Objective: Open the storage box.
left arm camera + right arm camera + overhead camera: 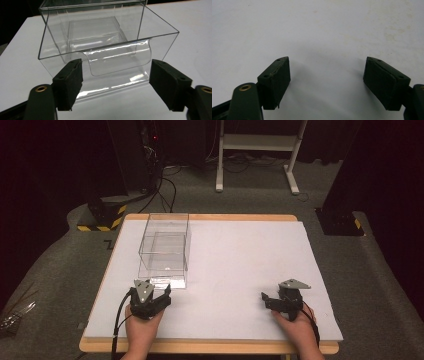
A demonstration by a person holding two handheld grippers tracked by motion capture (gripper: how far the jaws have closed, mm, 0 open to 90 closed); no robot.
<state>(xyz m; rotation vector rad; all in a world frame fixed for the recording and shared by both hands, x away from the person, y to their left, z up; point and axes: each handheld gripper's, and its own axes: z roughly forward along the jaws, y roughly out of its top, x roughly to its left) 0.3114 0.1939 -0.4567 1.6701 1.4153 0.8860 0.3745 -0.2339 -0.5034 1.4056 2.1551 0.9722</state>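
Note:
A clear plastic box (165,247) stands on the left part of the white table (240,260). Its clear drawer (110,37) sticks out toward me, with a curved handle lip (117,58) on its front. My left gripper (151,292) sits just before that front. In the left gripper view the left gripper (116,82) is open, its pads either side of the handle and clear of it. Near the table's front right, my right gripper (272,300) rests in a hand. The right gripper (327,80) is open over bare table (317,30), with nothing between its pads.
The table's wooden front edge (210,347) runs under both wrists. On the carpet behind stand a white desk frame (255,145), a black stand with a yellow-striped base (102,217), another black base (340,220) and loose cables (165,185).

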